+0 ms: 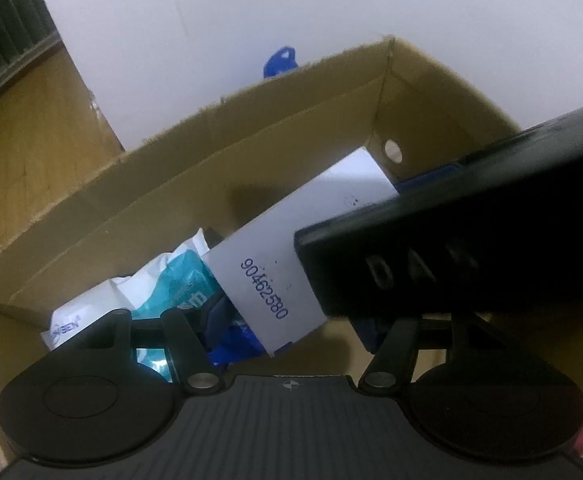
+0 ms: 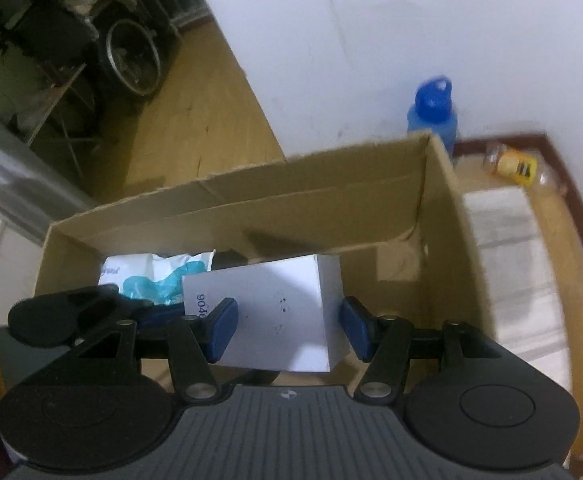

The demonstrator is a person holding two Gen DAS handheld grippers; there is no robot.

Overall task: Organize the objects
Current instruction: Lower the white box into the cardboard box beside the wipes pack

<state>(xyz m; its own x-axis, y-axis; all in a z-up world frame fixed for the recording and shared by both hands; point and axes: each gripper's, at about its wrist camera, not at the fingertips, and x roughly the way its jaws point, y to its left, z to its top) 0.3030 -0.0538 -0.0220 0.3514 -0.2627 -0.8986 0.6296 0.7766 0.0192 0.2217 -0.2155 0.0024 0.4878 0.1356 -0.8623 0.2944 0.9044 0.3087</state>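
While we are lowering the white carton (image 2: 275, 312) into the cardboard box (image 2: 251, 208), we are keeping it level and aiming for the bare floor toward three o'clock, clear of the wall. Both tools are gripping it: the right hand-held gripper (image 2: 287, 330) is clamping its sides at about half width, and the left hand-held gripper (image 1: 291, 328) is pinching the numbered end, though its pads are mostly hidden. Inside the box, at nine o'clock of the carton, a white-and-teal wipes pack (image 1: 163, 292) is lying flat. Behind the box at one o'clock, a blue bottle (image 2: 433, 114) is standing.
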